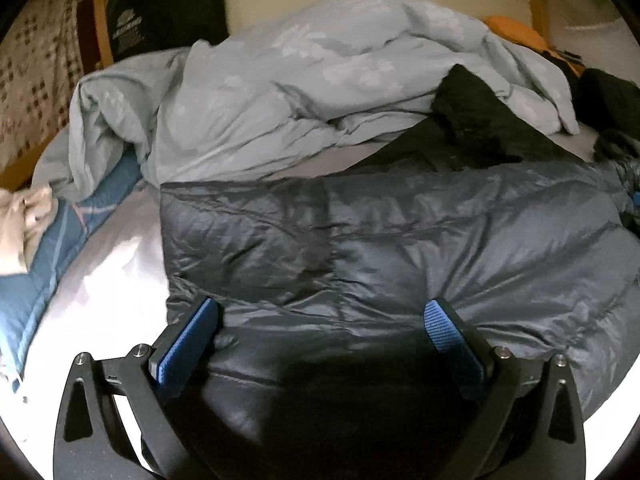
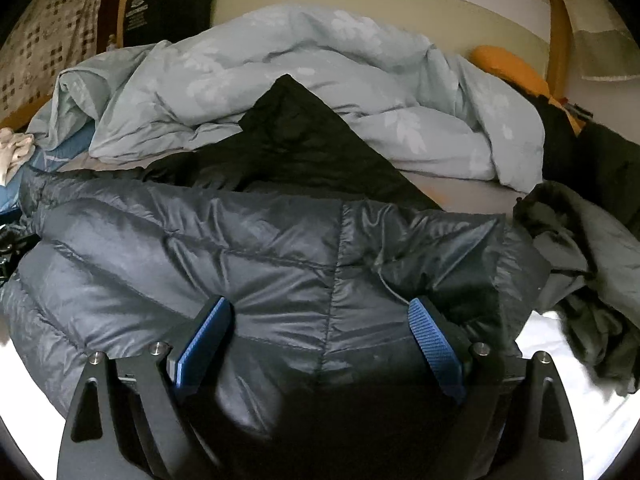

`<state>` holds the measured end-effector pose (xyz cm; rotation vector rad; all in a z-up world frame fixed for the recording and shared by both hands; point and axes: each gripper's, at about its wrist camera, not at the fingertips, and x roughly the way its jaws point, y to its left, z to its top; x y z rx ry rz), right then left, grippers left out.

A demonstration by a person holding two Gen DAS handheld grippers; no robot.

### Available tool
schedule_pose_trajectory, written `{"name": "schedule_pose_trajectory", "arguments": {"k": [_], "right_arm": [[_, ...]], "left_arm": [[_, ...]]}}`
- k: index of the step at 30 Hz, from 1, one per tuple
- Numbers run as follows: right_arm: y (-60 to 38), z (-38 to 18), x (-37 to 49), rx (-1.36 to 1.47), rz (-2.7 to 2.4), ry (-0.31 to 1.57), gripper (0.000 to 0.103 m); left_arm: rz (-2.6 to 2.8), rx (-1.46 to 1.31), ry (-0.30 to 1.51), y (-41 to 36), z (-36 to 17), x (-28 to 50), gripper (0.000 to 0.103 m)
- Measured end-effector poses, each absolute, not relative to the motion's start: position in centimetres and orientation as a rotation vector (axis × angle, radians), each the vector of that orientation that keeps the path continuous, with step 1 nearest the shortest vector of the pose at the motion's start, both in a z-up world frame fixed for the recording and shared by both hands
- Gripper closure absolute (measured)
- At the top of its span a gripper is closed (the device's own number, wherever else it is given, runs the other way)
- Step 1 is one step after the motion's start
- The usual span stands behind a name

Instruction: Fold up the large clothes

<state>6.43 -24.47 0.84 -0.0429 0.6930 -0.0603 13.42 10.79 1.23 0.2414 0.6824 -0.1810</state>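
Left hand-held gripper [image 1: 320,332] has its jaws spread wide over the near edge of the dark puffy jacket [image 1: 400,240], which lies flat across the bed [image 1: 100,280]; the slick, billowy fabric may slide out of a shallow pinch. Right hand-held gripper [image 2: 320,328] is spread just as wide over the jacket's other end. Uneven grabs could twist the fold, and the rumpled duvet [image 2: 280,80] behind crowds the landing space.

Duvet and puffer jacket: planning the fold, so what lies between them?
A black garment lies between the duvet and puffer jacket, overlapping both, clearest in the right wrist view.
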Motion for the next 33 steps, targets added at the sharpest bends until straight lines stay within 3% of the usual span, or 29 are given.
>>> {"name": "schedule_pose_trajectory", "arguments": {"k": [10, 17, 29, 33], "right_arm": [[-26.1, 0.5, 7.0, 0.024, -0.105, 0.685, 0.012], [-27.4, -1.9, 8.6, 0.135, -0.01, 0.844, 0.011], [-26.8, -2.6, 9.0, 0.103, -0.016, 0.856, 0.011], [-26.4, -1.1, 7.9, 0.1, -0.066, 0.787, 0.011]], "left_arm": [[-0.151, 0.157, 0.743, 12.8, 0.4, 14.8, 0.0], [-0.152, 0.117, 0.812, 13.2, -0.7, 15.5, 0.0], [-0.155, 0.119, 0.837, 13.5, -1.0, 15.6, 0.0], [-0.153, 0.137, 0.759, 13.4, 1.1, 14.4, 0.012]]}}
